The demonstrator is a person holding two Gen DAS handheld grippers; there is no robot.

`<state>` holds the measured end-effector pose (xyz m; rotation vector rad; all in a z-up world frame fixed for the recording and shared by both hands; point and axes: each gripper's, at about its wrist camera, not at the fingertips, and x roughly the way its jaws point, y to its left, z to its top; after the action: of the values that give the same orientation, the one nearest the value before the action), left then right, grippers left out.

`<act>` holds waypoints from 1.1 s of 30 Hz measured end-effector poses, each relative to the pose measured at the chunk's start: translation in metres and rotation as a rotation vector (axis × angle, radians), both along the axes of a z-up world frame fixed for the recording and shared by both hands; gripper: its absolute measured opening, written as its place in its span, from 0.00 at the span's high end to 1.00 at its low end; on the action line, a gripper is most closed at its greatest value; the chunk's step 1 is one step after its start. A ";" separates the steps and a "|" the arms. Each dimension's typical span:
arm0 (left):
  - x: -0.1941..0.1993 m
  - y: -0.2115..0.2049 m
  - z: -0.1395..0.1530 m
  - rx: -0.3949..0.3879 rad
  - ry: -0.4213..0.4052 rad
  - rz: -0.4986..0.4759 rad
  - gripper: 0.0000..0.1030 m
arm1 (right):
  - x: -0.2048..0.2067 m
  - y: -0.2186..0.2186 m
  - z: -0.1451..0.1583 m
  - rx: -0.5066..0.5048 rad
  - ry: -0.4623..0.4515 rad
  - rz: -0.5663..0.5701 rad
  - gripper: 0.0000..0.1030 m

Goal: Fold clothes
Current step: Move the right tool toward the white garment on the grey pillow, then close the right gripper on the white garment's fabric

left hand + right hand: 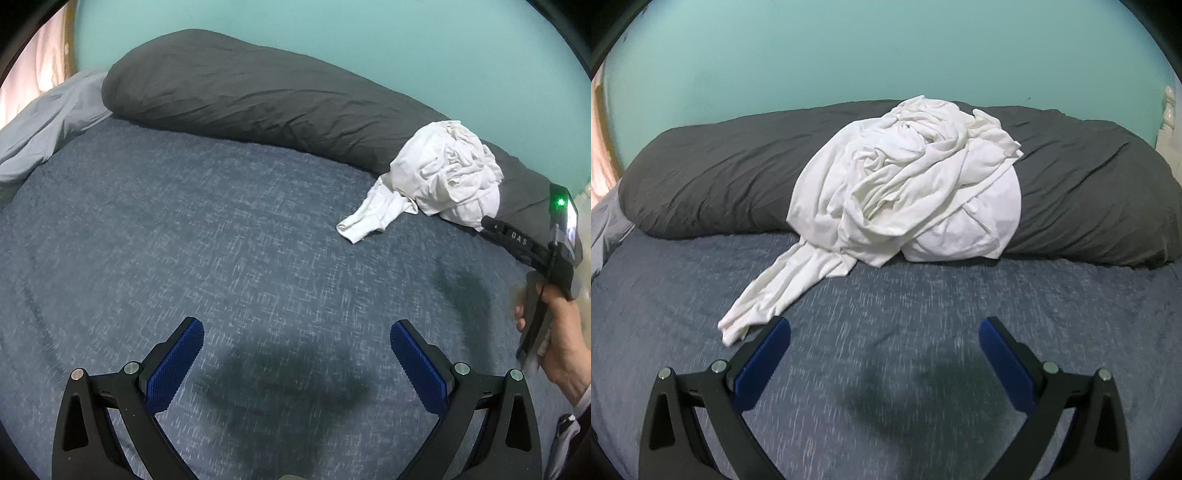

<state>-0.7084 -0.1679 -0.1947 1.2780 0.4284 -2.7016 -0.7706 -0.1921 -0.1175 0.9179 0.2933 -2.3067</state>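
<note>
A crumpled white garment (905,188) lies heaped against a long dark grey pillow (713,173), with one sleeve trailing forward over the blue bedspread (886,302). My right gripper (884,332) hovers open just short of that sleeve's end, its left blue pad beside the cloth. In the left wrist view the same white garment (439,177) sits far right, well ahead of my left gripper (297,334), which is open over bare bedspread. The right gripper's body (546,258) and the hand holding it show at that view's right edge.
The dark grey pillow (258,96) runs along the teal wall (332,33) at the bed's far side. A light blue-grey sheet (40,122) is bunched at the left. The blue bedspread (184,229) spreads wide to the left of the garment.
</note>
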 end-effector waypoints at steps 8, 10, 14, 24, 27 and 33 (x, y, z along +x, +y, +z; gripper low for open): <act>-0.012 -0.015 -0.024 0.005 -0.016 0.016 0.00 | -0.035 -0.039 -0.013 0.003 0.014 0.018 0.00; -0.012 -0.018 -0.029 0.008 -0.018 0.023 0.00 | -0.042 -0.049 -0.017 0.005 0.011 0.014 0.01; -0.008 -0.024 -0.040 0.013 -0.027 0.034 0.00 | -0.052 -0.072 -0.024 0.045 0.041 0.020 0.01; 0.006 -0.028 -0.047 0.023 -0.041 0.026 0.00 | -0.073 -0.106 -0.033 0.102 0.045 0.019 0.27; 0.009 -0.030 -0.046 0.025 -0.040 0.024 0.00 | -0.079 -0.112 -0.034 0.123 0.054 0.005 0.27; 0.018 -0.039 -0.048 0.033 -0.047 0.032 0.00 | -0.083 -0.121 -0.036 0.141 0.071 0.006 0.56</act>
<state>-0.6901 -0.2071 -0.2422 1.3287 0.4855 -2.6430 -0.8533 -0.3136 -0.1539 0.9025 0.4942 -2.3402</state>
